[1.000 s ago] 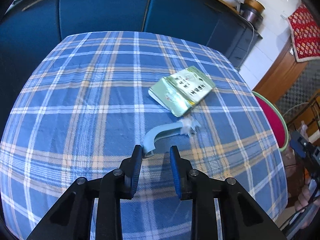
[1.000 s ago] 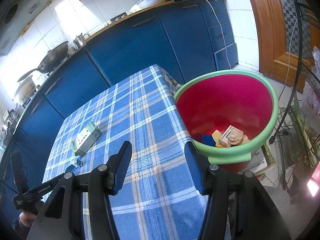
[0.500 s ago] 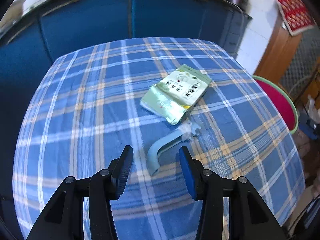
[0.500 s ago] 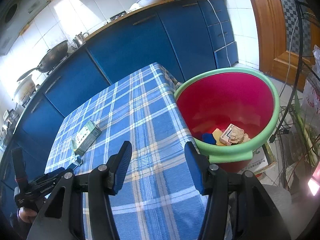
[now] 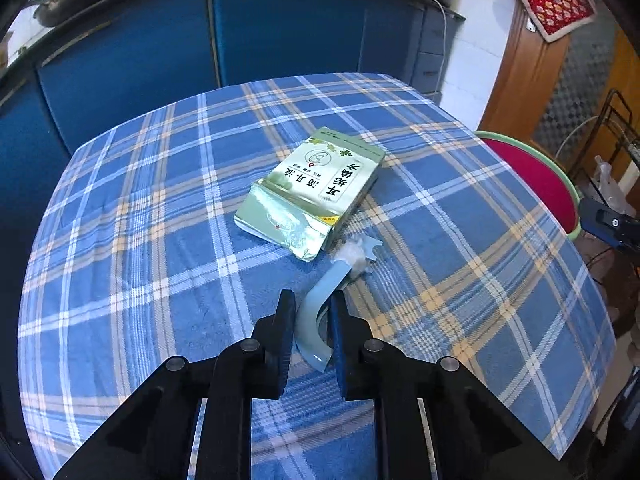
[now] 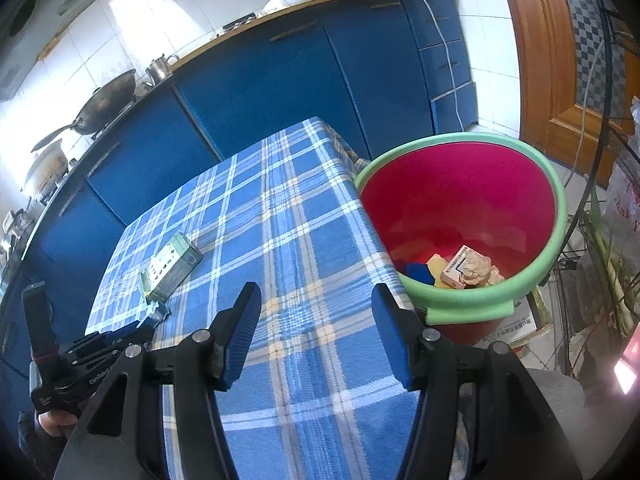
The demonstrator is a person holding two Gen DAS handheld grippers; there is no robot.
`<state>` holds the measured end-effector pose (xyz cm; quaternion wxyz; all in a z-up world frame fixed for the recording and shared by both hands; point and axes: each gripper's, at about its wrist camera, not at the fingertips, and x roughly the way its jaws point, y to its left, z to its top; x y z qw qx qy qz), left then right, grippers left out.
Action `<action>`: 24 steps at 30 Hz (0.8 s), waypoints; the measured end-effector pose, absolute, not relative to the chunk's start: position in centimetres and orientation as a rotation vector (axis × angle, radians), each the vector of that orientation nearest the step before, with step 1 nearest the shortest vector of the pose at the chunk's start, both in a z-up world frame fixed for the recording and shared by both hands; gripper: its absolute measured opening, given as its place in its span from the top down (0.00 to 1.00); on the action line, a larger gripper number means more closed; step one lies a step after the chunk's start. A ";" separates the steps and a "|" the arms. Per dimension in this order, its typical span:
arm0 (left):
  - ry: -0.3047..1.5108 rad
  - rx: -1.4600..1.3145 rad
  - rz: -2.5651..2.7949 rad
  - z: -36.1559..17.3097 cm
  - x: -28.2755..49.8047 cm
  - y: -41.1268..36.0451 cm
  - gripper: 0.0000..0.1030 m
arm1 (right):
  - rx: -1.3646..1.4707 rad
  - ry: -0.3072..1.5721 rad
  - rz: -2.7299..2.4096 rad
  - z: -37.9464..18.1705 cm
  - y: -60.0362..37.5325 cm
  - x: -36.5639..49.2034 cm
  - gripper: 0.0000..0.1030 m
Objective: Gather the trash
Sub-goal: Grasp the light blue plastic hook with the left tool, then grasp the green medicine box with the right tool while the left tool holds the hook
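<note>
My left tongs (image 5: 311,312) are clenched on the near end of the curved pale-blue plastic strip (image 5: 318,312); pads press it from both sides, its far end w/ a clear crumpled bit lies on the cloth just beside the green packet (image 5: 316,190). Packet sits flat near mid desk (image 5: 140,240), torn foil end toward me, well clear of every edge. Desk's far edge runs close to the blue cabinets (image 5: 168,40), narrow gap only. Right edge drops to the red bucket w/ green rim (image 5: 536,176), which stands just beside the desk. Cloth left of the packet is bare, lots of room there.

Left tongs point steeply down at the cloth, tips low over it.

Right tongs (image 6: 316,320) are opening a little, nothing btwn them, hanging above the desk's near right corner, angled down. In right view the bucket (image 6: 556,208) is open-topped, w/ a small carton, yellow and blue scraps at the bottom. Left tongs (image 6: 136,330) show at lower left, a hand (image 6: 54,424) gripping the handle. Wire rack and wooden door crowd the right side past the bucket.
</note>
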<state>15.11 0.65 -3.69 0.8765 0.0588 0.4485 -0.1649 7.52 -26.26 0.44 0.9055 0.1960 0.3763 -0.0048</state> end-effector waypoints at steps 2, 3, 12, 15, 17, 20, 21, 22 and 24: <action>0.934 0.103 -0.340 -3.8 14.9 1.0 0.83 | 0.392 0.784 0.002 0.5 -25.7 7.8 0.41; 0.932 0.087 -0.331 -3.7 14.7 1.4 0.83 | 0.385 0.786 0.011 0.5 -25.4 8.0 0.39; 0.869 -0.054 -0.177 -2.2 13.5 5.9 0.83 | 0.280 0.822 0.121 0.9 -21.1 10.7 0.26; 0.846 -0.081 -0.101 -1.6 13.7 7.6 0.83 | 0.235 0.833 0.154 1.0 -19.3 11.8 0.19; 0.838 -0.089 -0.061 -1.5 14.0 8.4 0.83 | 0.196 0.846 0.171 0.9 -17.9 12.6 0.15; 0.839 -0.112 -0.012 -1.6 14.5 9.5 0.83 | 0.147 0.864 0.191 0.7 -16.2 13.6 0.10; 0.840 -0.120 0.000 -1.7 14.7 9.8 0.83 | 0.135 0.868 0.200 0.6 -15.7 14.0 0.08; 0.841 -0.130 0.012 -1.8 14.9 10.1 0.83 | 0.120 0.871 0.214 0.5 -15.2 14.4 0.07; 0.840 -0.142 0.032 -2.1 15.4 10.6 0.83 | 0.088 0.869 0.239 0.4 -14.1 15.0 0.03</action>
